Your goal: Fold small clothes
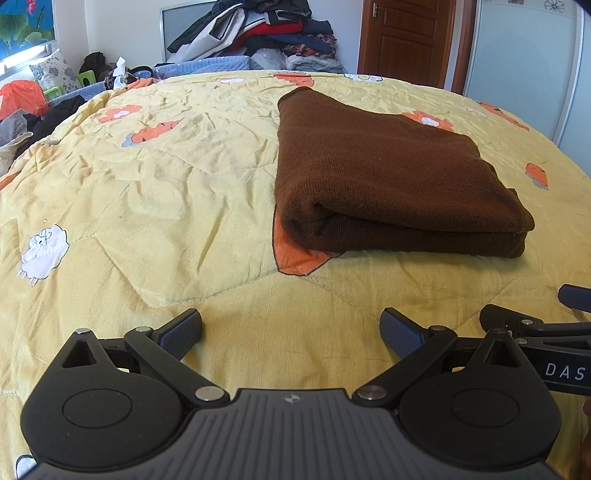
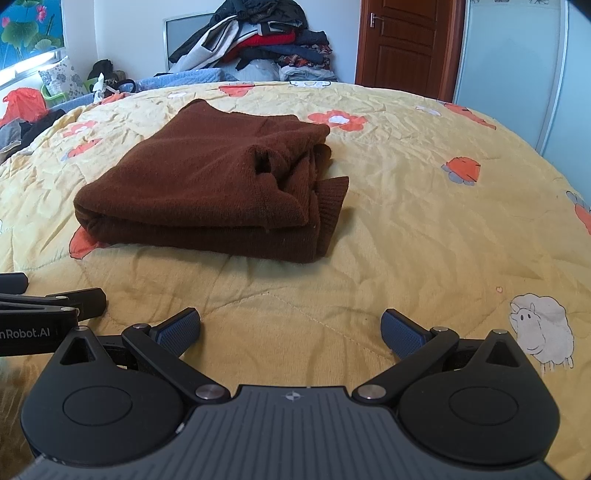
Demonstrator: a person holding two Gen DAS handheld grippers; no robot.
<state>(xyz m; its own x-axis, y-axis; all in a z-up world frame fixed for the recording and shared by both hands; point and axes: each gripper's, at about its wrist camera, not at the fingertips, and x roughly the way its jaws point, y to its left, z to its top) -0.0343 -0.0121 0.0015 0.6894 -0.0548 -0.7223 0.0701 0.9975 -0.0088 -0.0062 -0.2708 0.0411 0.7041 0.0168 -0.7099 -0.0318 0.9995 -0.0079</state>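
A brown knit garment (image 1: 391,173) lies folded into a thick rectangle on the yellow quilt (image 1: 166,177). In the right wrist view the garment (image 2: 207,184) shows its loose ribbed edges and an opening on its right side. My left gripper (image 1: 291,332) is open and empty, low over the quilt, in front of and left of the garment. My right gripper (image 2: 291,330) is open and empty, in front of and right of the garment. Each gripper shows at the edge of the other's view, the right one (image 1: 535,325) and the left one (image 2: 55,302).
The quilt (image 2: 424,221) has orange flowers and white sheep. A pile of clothes (image 1: 266,33) stands behind the bed. More clothes and an orange bag (image 1: 22,96) lie at the far left. A wooden door (image 1: 406,37) and a pale wardrobe (image 1: 524,55) are at the back right.
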